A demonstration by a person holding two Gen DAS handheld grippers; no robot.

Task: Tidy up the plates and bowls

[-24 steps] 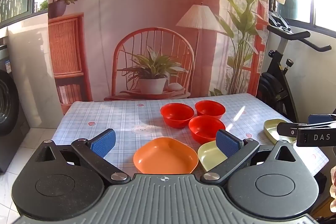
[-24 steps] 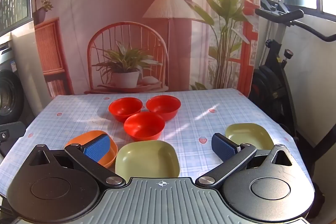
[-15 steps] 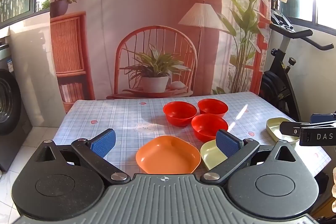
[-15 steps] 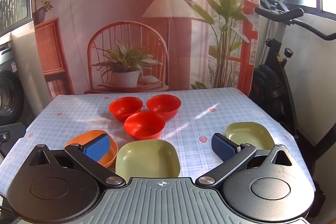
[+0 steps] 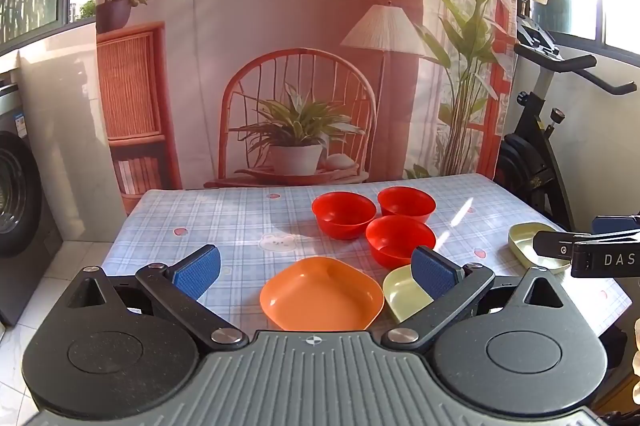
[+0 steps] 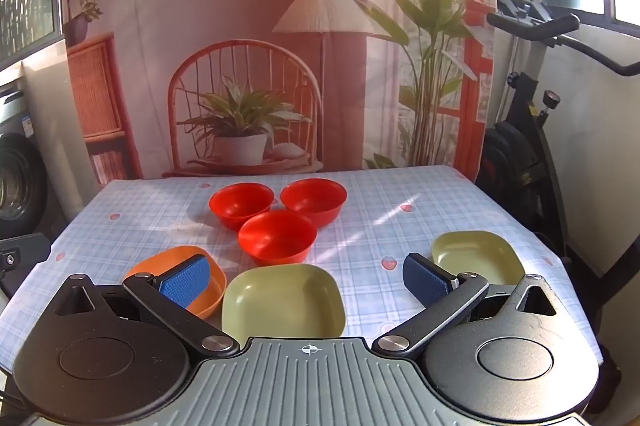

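Note:
Three red bowls [image 5: 344,214] [image 6: 278,236] cluster at the middle of the checked table [image 5: 224,218]. In front of them lie an orange plate [image 5: 322,294] [image 6: 216,280] and a green plate [image 6: 282,300] [image 5: 402,292] side by side. A second green plate [image 6: 478,254] [image 5: 528,246] sits near the right edge. My left gripper [image 5: 316,268] hangs open above the near table edge, over the orange plate, holding nothing. My right gripper [image 6: 306,278] is open too, over the nearer green plate, and one of its fingers [image 5: 560,246] shows at the right of the left wrist view.
A printed backdrop with a chair and plants hangs behind the table. An exercise bike [image 6: 532,130] stands close to the table's right side. A washing machine [image 5: 16,202] is at the left, beyond a strip of tiled floor.
The left gripper has drifted slightly left, so the dishes sit a little further right in its view. The right gripper's view is almost unchanged. Both stay open.

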